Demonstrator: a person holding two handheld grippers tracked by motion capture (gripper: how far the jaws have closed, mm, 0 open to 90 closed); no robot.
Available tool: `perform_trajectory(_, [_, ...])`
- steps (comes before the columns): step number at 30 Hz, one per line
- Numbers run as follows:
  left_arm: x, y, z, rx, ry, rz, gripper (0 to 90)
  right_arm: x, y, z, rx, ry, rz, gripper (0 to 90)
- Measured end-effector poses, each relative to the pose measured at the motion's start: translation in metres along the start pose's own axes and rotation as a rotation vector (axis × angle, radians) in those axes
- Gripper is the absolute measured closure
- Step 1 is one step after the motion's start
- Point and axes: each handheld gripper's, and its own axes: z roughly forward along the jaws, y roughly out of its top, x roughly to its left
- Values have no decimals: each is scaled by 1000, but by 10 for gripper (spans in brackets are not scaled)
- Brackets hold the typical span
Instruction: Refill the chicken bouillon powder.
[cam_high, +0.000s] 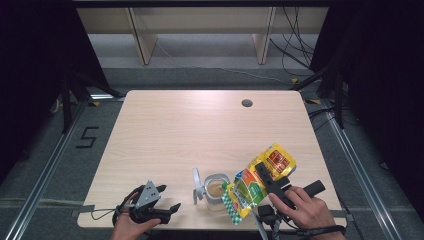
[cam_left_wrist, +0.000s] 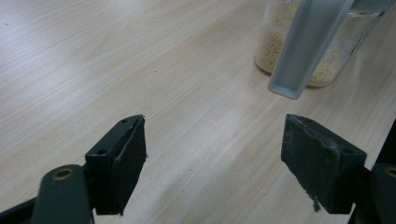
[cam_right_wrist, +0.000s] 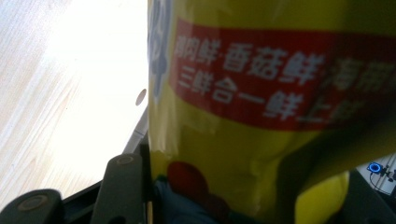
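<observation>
- High view: a pale wood-grain counter (cam_high: 200, 135) with rounded corners stands on a dark grey floor (cam_high: 40, 165). A round cable hole (cam_high: 247, 103) sits near its far right edge.
- Beyond the counter, the legs of a light wooden shelf (cam_high: 142, 42) rise from the floor, and black cables (cam_high: 292, 50) trail at the back right. Dark curtains close in both sides. A "5" (cam_high: 87, 137) is marked on the floor at the left, beside a metal rail.
- Near the front edge, a clear jar (cam_high: 216, 189) holds tan grains, with its hinged lid (cam_high: 198, 184) swung open to its left.
- The right hand (cam_high: 310, 210) holds the right tongs (cam_high: 265, 172), which grip a yellow, green and red pouch (cam_high: 260, 182). The pouch slants down to the left, its lower end at the jar's mouth.
- The left hand (cam_high: 127, 227) rests the left tongs (cam_high: 167, 200) at the front left, well apart from the jar.
- Left gripper view: the two black jaws stand wide apart with bare counter between them, holding nothing. Ahead to the right are the jar of grains and, in front of it, a pale grey bar (cam_left_wrist: 308, 44) slanting down.
- Right gripper view: the pouch looms close, yellow with a red band of white printed characters. The left jaw presses against it. The right jaw is hidden behind it. Bright, washed-out counter lies to the left.
</observation>
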Motion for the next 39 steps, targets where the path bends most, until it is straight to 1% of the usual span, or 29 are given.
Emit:
perform_trajectory(1, [2, 1, 0, 4, 3, 37, 221, -1, 0, 1, -9, -3, -18, 503])
perform_trajectory(2, [0, 0, 1, 6, 0, 7, 221, -1, -1, 0, -12, 4, -12, 503])
perform_trajectory(3, [-1, 0, 1, 0, -4, 1, 221, -3, -1, 1, -24, 4, -20, 504])
perform_trajectory(4, [-1, 0, 1, 1, -4, 2, 221, -3, -1, 1, -26, 3, -21, 504])
perform_trajectory(5, [1, 0, 0, 16, 14, 29, 221, -2, -1, 1, -23, 1, -22, 504])
perform_trajectory(7, [0, 0, 0, -2, 4, -5, 221, 0, -1, 0, -4, 9, 19, 504])
perform_trajectory(8, [2, 0, -1, 6, 4, 10, 221, 1, -1, 0, -3, 7, 20, 504])
perform_trajectory(9, [0, -1, -1, -10, 12, -8, 221, 1, -2, 0, -1, 7, 20, 504])
perform_trajectory(11, [2, 0, -2, -9, 12, 21, 222, -1, -3, 1, -10, 7, -8, 504])
perform_trajectory(14, [1, 0, -1, -2, 3, 5, 221, 2, -3, 0, 8, 12, 30, 504])
perform_trajectory(16, [0, 0, -1, -4, 3, 0, 221, 2, -3, 0, 3, 13, 28, 504])
perform_trajectory(17, [2, 0, -1, 10, 9, 15, 221, 2, -3, 0, 3, 14, 32, 504])
perform_trajectory(18, [1, 0, -1, 2, 5, 3, 221, 1, -3, 0, 2, 12, 29, 504])
perform_trajectory(19, [2, 0, -2, 3, 8, 27, 221, 2, -3, 0, 2, 15, 31, 504])
perform_trajectory(20, [2, 0, -2, 1, 9, 29, 221, 2, -4, 0, 2, 13, 30, 504])
perform_trajectory(22, [1, -1, -1, -6, 6, -5, 220, 1, -4, 0, -2, 8, 21, 504])
perform_trajectory(23, [2, 0, -2, 6, 9, 7, 220, 1, -4, 0, -3, 7, 19, 504])
perform_trajectory(24, [0, -1, -1, -5, 8, -7, 220, 1, -4, 0, -4, 3, 11, 504])
perform_trajectory(26, [1, 0, -2, -10, 13, 26, 220, 0, -4, 0, -6, -3, 6, 504])
perform_trajectory(27, [1, 0, -2, -8, 13, 24, 220, 0, -4, 0, -8, -7, 4, 504])
perform_trajectory(28, [0, -1, -1, -3, 6, -6, 220, 2, -4, -1, 6, -3, 22, 504])
perform_trajectory(30, [2, 0, -2, -4, 8, 25, 220, 0, -4, 0, -3, -4, -11, 504])
perform_trajectory(31, [0, -1, -2, -4, 7, -4, 220, 0, -3, 0, -3, -3, -15, 504])
perform_trajectory(32, [0, 0, -1, -9, 13, 3, 220, 2, -2, 0, 4, -2, 9, 505])
perform_trajectory(33, [0, -1, -1, -6, 7, -7, 220, 2, -2, 0, 2, -2, 9, 504])
perform_trajectory(35, [3, 0, -2, 2, 11, 34, 220, -1, -2, 2, -21, -4, -34, 505])
perform_trajectory(36, [2, 0, -2, -1, 9, 30, 220, 1, -2, 1, -8, -2, -14, 504])
perform_trajectory(37, [0, -1, -1, -4, 4, -1, 220, 0, -2, 1, -17, -8, -27, 505])
perform_trajectory(39, [0, -1, -1, -8, 11, -2, 220, 1, -2, 0, -8, -6, -14, 505])
